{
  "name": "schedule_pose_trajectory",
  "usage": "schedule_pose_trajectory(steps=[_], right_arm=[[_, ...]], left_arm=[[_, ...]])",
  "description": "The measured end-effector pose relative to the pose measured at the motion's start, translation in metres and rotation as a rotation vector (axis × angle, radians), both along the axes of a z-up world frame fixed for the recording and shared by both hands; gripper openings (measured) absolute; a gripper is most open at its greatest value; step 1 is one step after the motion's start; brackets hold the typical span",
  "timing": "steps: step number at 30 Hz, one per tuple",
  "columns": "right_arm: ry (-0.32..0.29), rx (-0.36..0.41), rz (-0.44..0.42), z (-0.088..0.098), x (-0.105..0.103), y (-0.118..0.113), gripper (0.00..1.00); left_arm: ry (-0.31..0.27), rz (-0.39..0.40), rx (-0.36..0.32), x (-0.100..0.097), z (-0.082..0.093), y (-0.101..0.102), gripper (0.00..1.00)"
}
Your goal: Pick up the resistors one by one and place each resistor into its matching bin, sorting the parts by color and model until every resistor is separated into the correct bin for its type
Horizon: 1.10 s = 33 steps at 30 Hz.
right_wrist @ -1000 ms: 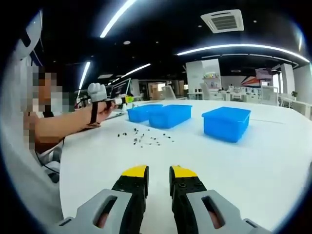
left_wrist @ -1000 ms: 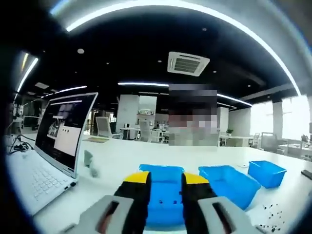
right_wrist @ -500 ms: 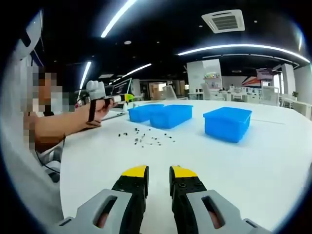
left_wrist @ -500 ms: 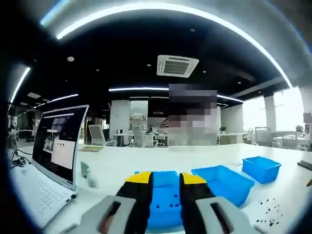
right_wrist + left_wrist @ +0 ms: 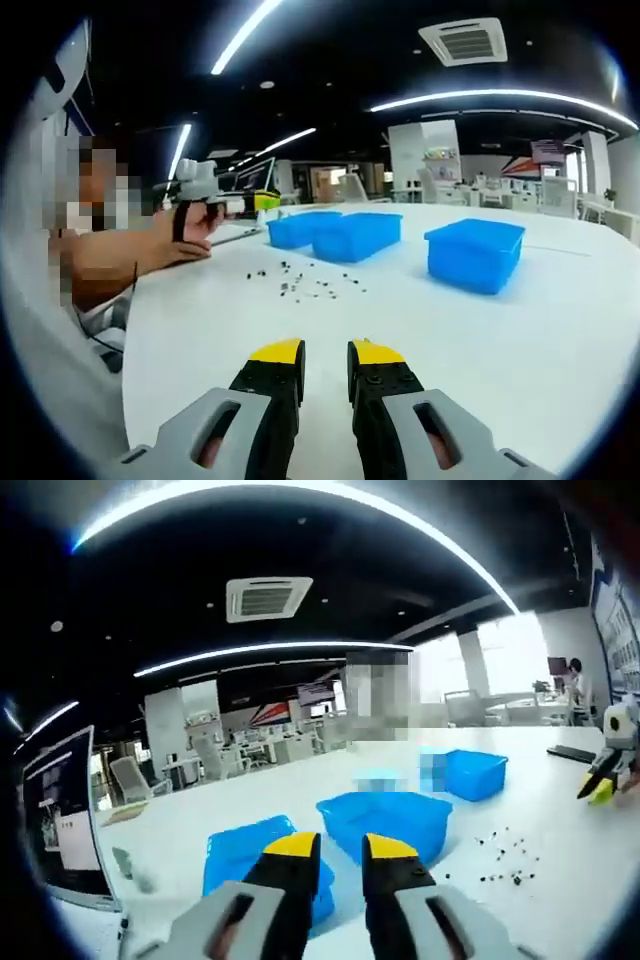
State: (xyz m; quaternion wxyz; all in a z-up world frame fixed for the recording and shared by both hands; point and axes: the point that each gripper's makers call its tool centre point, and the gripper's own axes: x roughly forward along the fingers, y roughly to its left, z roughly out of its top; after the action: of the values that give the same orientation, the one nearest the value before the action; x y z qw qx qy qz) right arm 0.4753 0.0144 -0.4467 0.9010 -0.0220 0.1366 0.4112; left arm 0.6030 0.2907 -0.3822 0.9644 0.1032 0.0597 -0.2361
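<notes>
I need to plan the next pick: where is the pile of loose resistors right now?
In the right gripper view, the resistors lie scattered on the white table, left of centre, just in front of the two adjoining blue bins.

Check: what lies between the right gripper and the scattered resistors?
Bare white table, seen in the right gripper view, separates the right gripper from the resistors.

Three bins (image 5: 345, 236) stood in a row across the worktop (image 5: 560, 330) at centre frame, with scattered resistors (image 5: 305, 285) lying before them, lower left of the bins.
</notes>
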Motion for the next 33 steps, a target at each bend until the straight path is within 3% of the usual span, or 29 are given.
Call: schedule_pose_trajectory(steps=[2, 6, 8, 12, 25, 33], right_arm=[[-0.002, 0.0, -0.004, 0.0, 0.001, -0.001, 0.19], [0.0, 0.001, -0.011, -0.001, 0.001, -0.003, 0.19], [0.003, 0.002, -0.013, -0.002, 0.0, -0.004, 0.19], [0.01, 0.004, -0.019, -0.004, -0.001, -0.006, 0.19], [0.013, 0.003, -0.026, -0.005, 0.0, -0.01, 0.19], [0.012, 0.004, -0.021, -0.003, 0.001, -0.007, 0.19]], left_arm=[[0.05, -0.038, -0.006, -0.004, -0.01, -0.01, 0.19], [0.261, -0.052, -0.095, -0.016, -0.041, -0.026, 0.17], [0.325, -0.063, -0.129, -0.021, -0.055, -0.034, 0.17], [0.381, -0.049, -0.068, -0.027, -0.078, -0.039, 0.18], [0.459, -0.016, -0.055, -0.031, -0.096, -0.041, 0.15], [0.446, -0.007, -0.065, -0.028, -0.095, -0.038, 0.07]])
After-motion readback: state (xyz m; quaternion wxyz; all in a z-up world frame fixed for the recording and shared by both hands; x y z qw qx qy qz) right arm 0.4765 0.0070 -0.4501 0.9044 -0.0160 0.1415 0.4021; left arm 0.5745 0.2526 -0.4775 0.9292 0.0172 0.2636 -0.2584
